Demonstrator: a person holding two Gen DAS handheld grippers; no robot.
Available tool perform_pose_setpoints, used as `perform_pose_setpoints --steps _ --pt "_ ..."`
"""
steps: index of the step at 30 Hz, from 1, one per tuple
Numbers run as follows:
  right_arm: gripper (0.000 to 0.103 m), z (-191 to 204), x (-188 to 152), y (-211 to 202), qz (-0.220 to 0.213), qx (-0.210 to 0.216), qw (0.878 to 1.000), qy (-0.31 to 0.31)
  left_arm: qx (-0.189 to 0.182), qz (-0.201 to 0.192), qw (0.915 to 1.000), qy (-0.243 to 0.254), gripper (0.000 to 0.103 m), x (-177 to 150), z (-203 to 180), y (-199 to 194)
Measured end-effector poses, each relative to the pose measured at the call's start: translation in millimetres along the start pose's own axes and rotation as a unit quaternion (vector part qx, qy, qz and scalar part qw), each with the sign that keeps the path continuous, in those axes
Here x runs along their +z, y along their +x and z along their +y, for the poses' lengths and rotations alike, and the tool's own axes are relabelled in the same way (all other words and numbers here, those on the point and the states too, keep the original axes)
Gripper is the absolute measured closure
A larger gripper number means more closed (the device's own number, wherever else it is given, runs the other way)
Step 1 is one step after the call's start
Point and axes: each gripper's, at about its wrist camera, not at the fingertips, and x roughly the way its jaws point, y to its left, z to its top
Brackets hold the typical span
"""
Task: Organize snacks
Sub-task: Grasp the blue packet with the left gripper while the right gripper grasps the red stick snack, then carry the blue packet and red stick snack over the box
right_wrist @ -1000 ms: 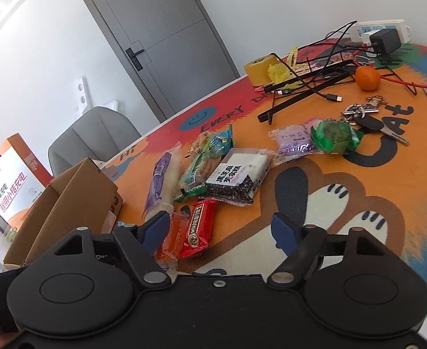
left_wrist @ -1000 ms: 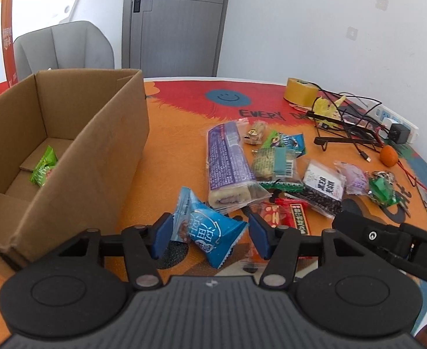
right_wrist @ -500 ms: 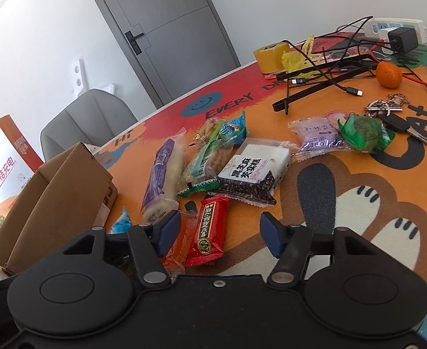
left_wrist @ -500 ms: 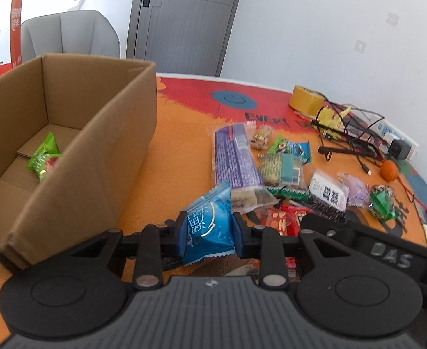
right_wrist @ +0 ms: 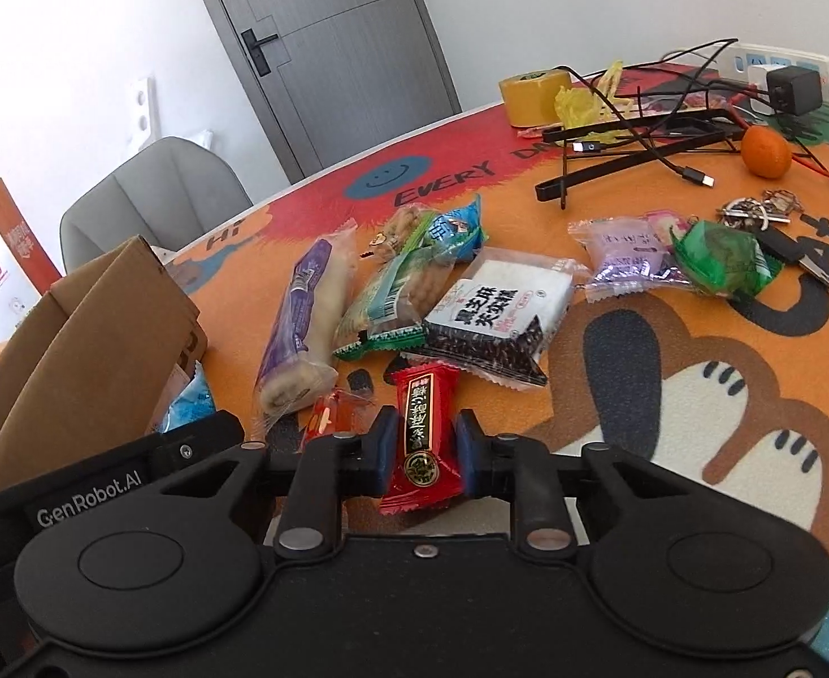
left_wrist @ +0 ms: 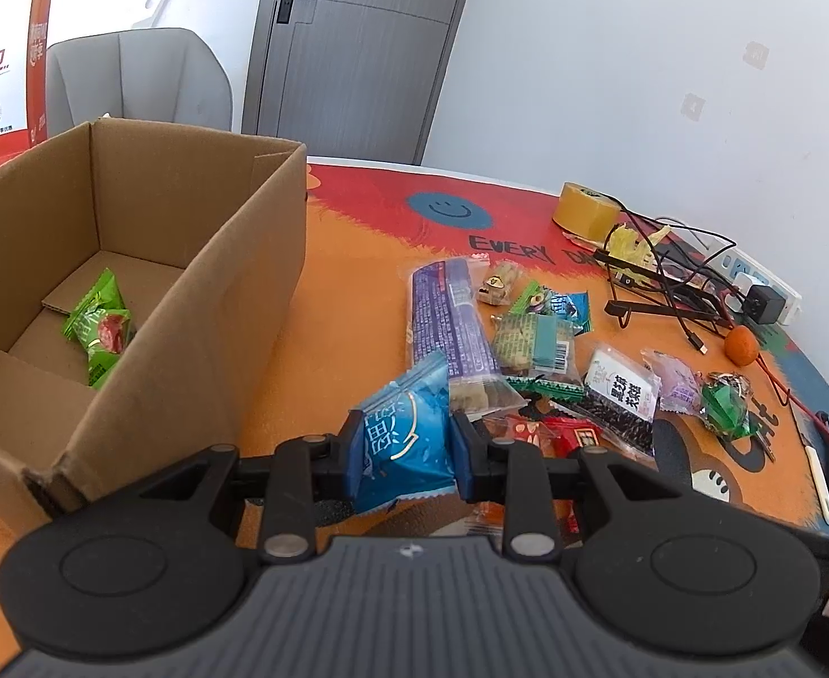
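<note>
Now the left tongs (left_wrist: 402, 455) pinch a blue pack (left_wrist: 406, 440) just above the bench (left_wrist: 346, 282), and the right tongs (right_wrist: 421, 455) pinch a red pack (right_wrist: 422, 438) low over it. Both packs are thin and slick, so a weak squeeze could let one slide out and drop before the box (left_wrist: 233, 260). The box holds one green pack (left_wrist: 98, 327).

Between the left gripper's (left_wrist: 404, 460) pads sits a snack pouch (left_wrist: 406, 440). A cardboard box (left_wrist: 199, 282) stands to its left, with one packet (left_wrist: 98, 327) inside. A heap of snacks (left_wrist: 527, 350) lies ahead and to its right. The right gripper (right_wrist: 421, 452) pinches a flat packet (right_wrist: 422, 440), with cables (right_wrist: 640, 130) and a tape roll (right_wrist: 533, 96) far ahead.
</note>
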Motion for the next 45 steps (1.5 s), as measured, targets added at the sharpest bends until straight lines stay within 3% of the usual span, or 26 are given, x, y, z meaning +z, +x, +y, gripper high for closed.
perform_pose_setpoints --steps 20,34,45 --pt "0.08 0.9 11.2 -50.5 -0.062 0.015 0.998 0.023 -0.021 -0.043 0.9988 0.004 0.073 16.4 -1.1 -40.1" --pt "0.08 43.9 22.6 -68.3 -0.09 0.066 0.994 0.001 -0.01 -0.101 0.9948 -0.011 0.073 39.4 27.3 -84.1" --pt "0.08 88.6 25.6 -69.5 -0.093 0.089 0.991 -0.024 0.007 -0.118 0.9922 -0.04 0.073 49.3 67.0 -98.3"
